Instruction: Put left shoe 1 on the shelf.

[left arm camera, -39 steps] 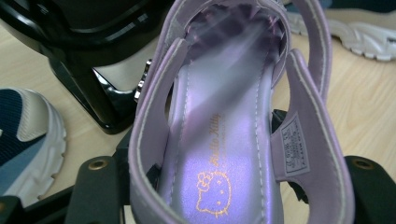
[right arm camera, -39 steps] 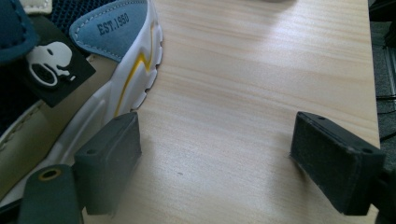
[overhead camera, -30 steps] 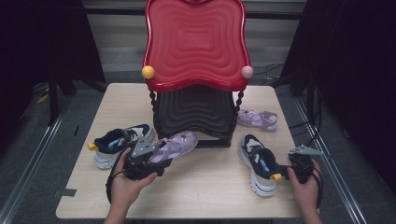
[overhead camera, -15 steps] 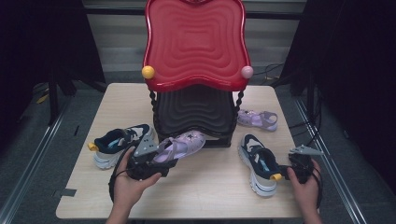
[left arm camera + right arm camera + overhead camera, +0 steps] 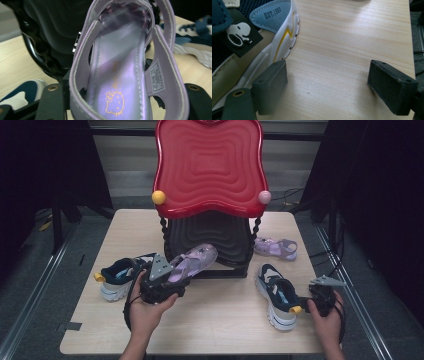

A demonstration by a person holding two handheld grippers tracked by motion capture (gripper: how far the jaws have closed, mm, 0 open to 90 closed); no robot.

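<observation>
While the red-and-black shoe rack [image 5: 210,195] stands at the middle of the desk [image 5: 210,320] toward its far edge, 3 other shoes ring it in the high view: a navy sneaker [image 5: 117,275] near the left edge, a second navy sneaker [image 5: 277,295] near the right edge, and a purple sandal [image 5: 275,247] beside the rack's right foot. The left gripper [image 5: 162,282] pinches the heel of the lilac sandal [image 5: 192,262], lifted and tilted, its toe at the rack's black lower shelf. The left hand [image 5: 147,307] cups the gripper from below. The right gripper [image 5: 320,297] rests at the desk's right edge, just behind the sneaker's heel.

In the left gripper view, the lilac sandal [image 5: 125,70] sits clamped between the jaws, the black shelf [image 5: 55,27] right ahead.

In the right gripper view, the right gripper [image 5: 327,85] is spread over bare desk, the sneaker [image 5: 249,37] just beside 1 pad [image 5: 272,82].
</observation>
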